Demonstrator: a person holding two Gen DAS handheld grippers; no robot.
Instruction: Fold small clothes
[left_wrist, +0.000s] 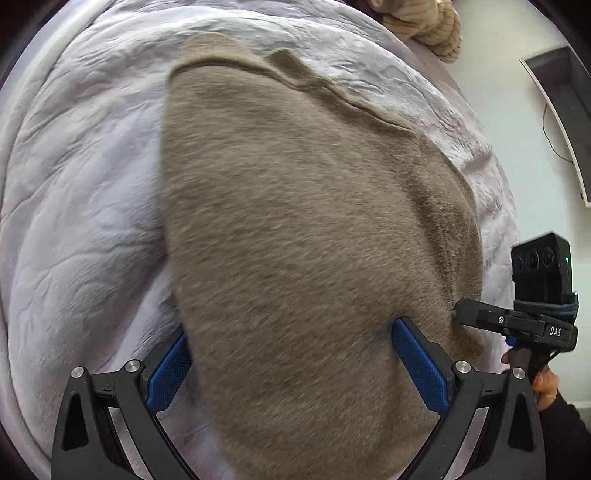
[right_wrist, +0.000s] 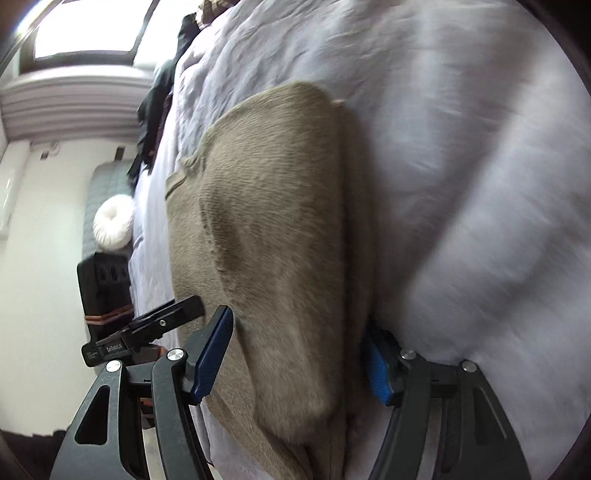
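A taupe fuzzy garment (left_wrist: 303, 206) lies folded on the pale lilac quilt (left_wrist: 74, 184). Its doubled edge shows on the right side in the right wrist view (right_wrist: 280, 221). My left gripper (left_wrist: 291, 354) is open, and the near end of the garment lies loose between its blue pads (left_wrist: 417, 362). My right gripper (right_wrist: 299, 354) also straddles the garment with wide jaws. Its left pad stands just off the cloth and its right pad (right_wrist: 380, 365) is half hidden at the folded edge. The right gripper's fingertip (left_wrist: 480, 314) touches the garment's right border beside the left gripper.
A beige knitted item (left_wrist: 424, 22) lies at the quilt's far edge, and a dark screen (left_wrist: 565, 110) hangs on the wall. Dark clothes (right_wrist: 155, 110) are piled at the far left of the bed, beside a white round cushion (right_wrist: 112, 225). A hand (left_wrist: 546, 384) holds the right gripper.
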